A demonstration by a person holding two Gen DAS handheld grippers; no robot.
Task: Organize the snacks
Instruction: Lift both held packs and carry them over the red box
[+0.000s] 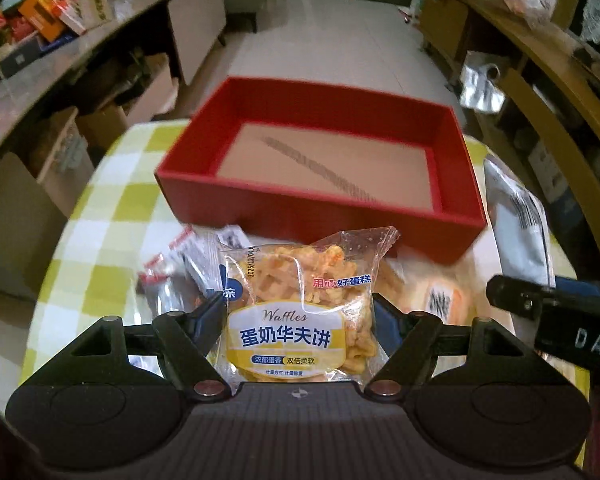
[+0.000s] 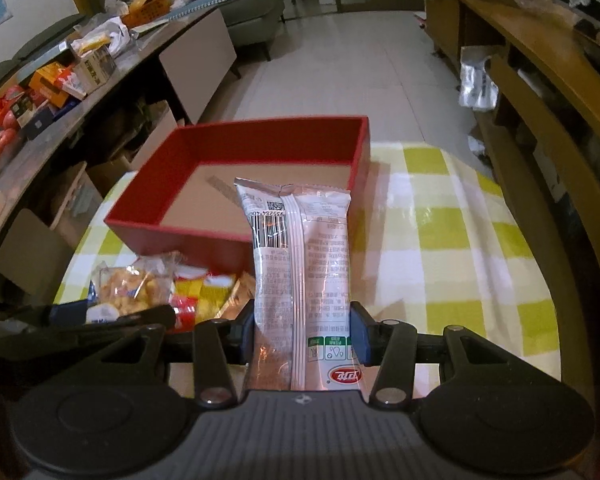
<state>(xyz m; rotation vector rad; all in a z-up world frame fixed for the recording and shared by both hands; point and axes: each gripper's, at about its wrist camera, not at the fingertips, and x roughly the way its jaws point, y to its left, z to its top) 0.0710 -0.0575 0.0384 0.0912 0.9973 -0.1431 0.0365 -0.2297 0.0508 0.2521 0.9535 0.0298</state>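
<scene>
A red open box (image 1: 312, 216) with a bare brown floor stands on the yellow checked table; it also shows in the right wrist view (image 2: 180, 232). My left gripper (image 1: 300, 312) is shut on a waffle snack bag (image 1: 300, 304), held in front of the box's near wall. My right gripper (image 2: 302, 332) is shut on a long white snack packet (image 2: 300, 256), held upright beside the box's near right corner. The right gripper's finger (image 1: 540, 300) and its packet (image 1: 516, 232) show at the right of the left wrist view. The waffle bag shows at lower left in the right wrist view (image 2: 132, 288).
Several loose snack packets (image 1: 180, 268) lie on the table (image 2: 460, 240) in front of the box, also seen in the right wrist view (image 2: 204, 292). A cluttered counter (image 2: 60, 80) runs along the left. A wooden shelf unit (image 2: 540, 100) stands on the right.
</scene>
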